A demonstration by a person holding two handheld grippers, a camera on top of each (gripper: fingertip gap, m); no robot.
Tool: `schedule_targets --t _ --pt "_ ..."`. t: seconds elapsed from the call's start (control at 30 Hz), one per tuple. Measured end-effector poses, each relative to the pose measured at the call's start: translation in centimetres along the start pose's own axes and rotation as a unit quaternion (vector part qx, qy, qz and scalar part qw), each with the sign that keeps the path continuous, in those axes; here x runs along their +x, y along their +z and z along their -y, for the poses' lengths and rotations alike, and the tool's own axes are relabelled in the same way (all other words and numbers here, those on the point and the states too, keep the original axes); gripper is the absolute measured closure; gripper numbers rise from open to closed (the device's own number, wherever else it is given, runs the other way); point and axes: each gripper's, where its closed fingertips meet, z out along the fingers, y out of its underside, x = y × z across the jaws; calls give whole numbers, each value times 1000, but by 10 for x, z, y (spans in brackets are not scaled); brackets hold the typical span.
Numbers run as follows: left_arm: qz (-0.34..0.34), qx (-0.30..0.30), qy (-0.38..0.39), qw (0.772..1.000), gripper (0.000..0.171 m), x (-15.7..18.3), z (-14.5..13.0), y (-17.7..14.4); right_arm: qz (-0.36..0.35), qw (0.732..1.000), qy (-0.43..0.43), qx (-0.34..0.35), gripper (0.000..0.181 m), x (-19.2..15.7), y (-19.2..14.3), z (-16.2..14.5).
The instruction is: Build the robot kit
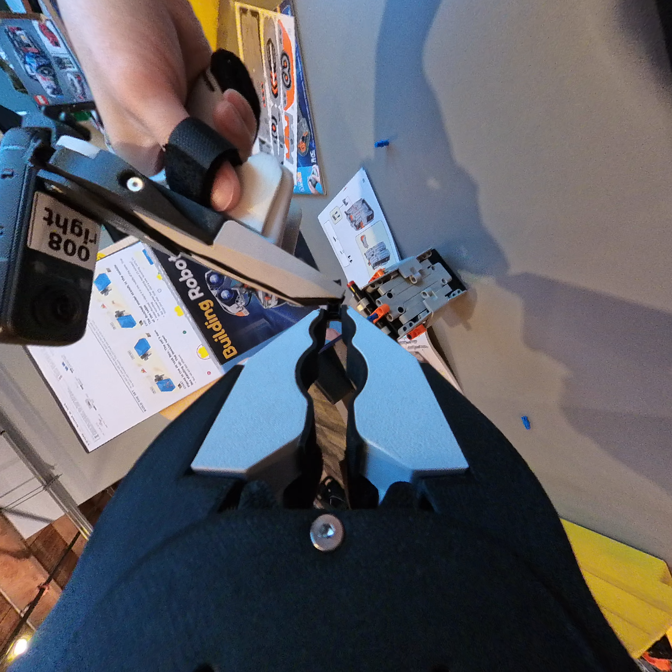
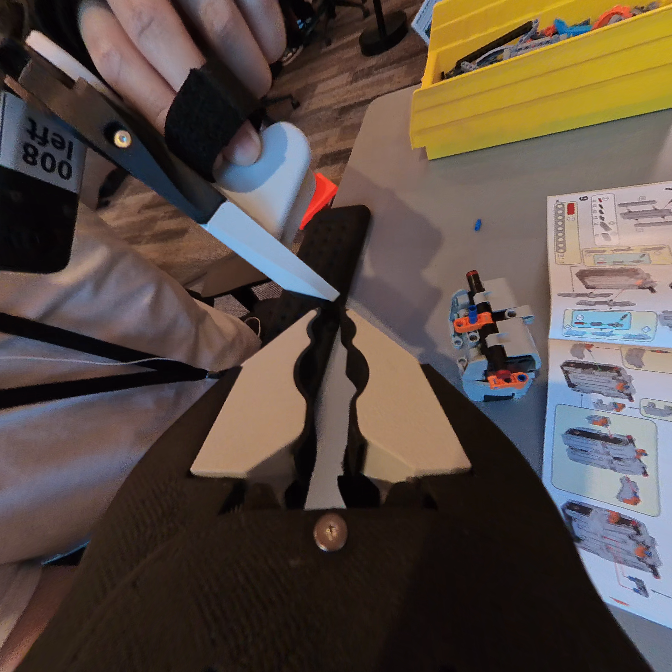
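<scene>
My left gripper point(image 1: 332, 312) and my right gripper point(image 2: 332, 313) meet tip to tip above the edge of the grey table point(image 1: 527, 163). Both are shut, and a small black piece point(image 1: 333, 309) sits pinched where the tips meet; its shape is too small to tell. In the left wrist view the right gripper point(image 1: 336, 295) comes in from the upper left, held by a hand. In the right wrist view the left gripper point(image 2: 334, 296) comes in the same way. A grey brick assembly point(image 1: 411, 291) with orange and black parts lies on the table just beyond; it also shows in the right wrist view point(image 2: 491, 338).
An instruction sheet point(image 2: 611, 363) lies right of the assembly. A yellow bin point(image 2: 527, 91) of loose parts stands at the back right. Small blue pins point(image 1: 525, 422) point(image 2: 478, 224) lie loose on the table. A dark blue box point(image 1: 225, 302) and an open booklet point(image 1: 120, 345) lie left. A black chair point(image 2: 338, 247) is below. Left and right tips are no more than a few centimetres apart.
</scene>
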Motion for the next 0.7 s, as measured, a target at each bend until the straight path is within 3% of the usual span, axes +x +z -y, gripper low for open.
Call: schedule_targets --t 0.33,0.4,0.5,0.57,0.63,0.7 --pt "-25 20 13 999 165 4 13 4 4 1000 -24 -19 174 -5 -3 -8" --pt "-16 20 -11 1000 165 -2 13 4 1 1000 -27 -15 174 -5 -8 -8" --pt "47 26 -130 990 141 -33 4 -3 -37 998 -33 -26 174 2 -28 -19" --pt "83 104 -302 944 137 -54 11 -17 -70 997 -38 6 174 7 -56 -18" --pt "90 222 -480 844 135 -64 28 -28 -106 990 -47 79 174 10 -93 -9" --pt "74 325 -579 744 128 -55 50 -21 -148 981 -46 115 174 17 -123 -13"
